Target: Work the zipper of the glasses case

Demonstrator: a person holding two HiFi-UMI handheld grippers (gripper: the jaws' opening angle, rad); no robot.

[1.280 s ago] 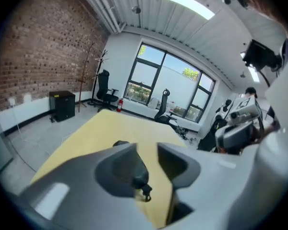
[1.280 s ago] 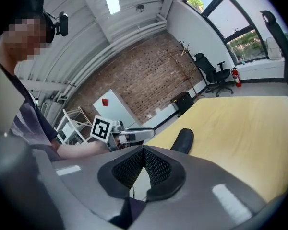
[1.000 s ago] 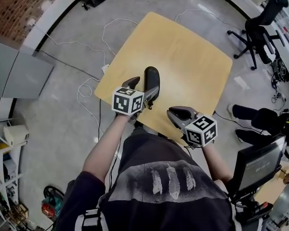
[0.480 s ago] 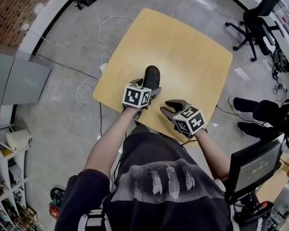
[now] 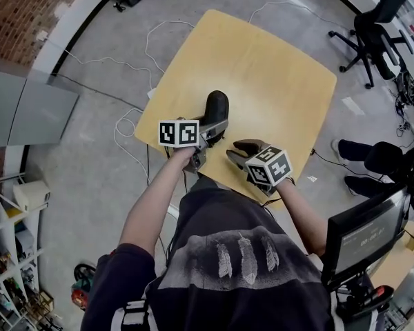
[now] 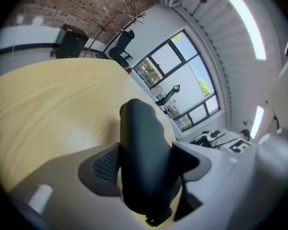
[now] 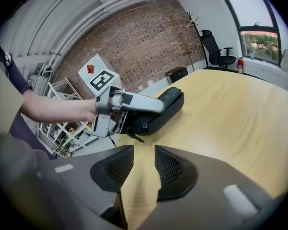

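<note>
A black glasses case point(image 5: 217, 106) lies near the front edge of the wooden table point(image 5: 262, 61). My left gripper point(image 5: 212, 127) straddles its near end; its jaws have just been closing and now press on the case's sides point(image 6: 144, 147). The zipper pull point(image 6: 156, 219) sticks out at the near end, below the jaws. In the right gripper view the case point(image 7: 163, 110) shows with the left gripper point(image 7: 134, 104) over it and the pull point(image 7: 134, 137) hanging free. My right gripper point(image 5: 238, 150) hovers just right of the case, open after its jaws have just been opening, nothing between them point(image 7: 144, 164).
The table's front edge runs just under both grippers. White cables point(image 5: 127, 126) trail on the floor to the left. Office chairs point(image 5: 376, 19) stand at the far right, a monitor point(image 5: 362, 236) at the near right, and a shelf point(image 7: 62, 128) stands behind the left hand.
Both grippers have come down toward the table. The left one has rolled, its marker cube now facing differently, and sits on the case. The right gripper has drawn closer to the case.
</note>
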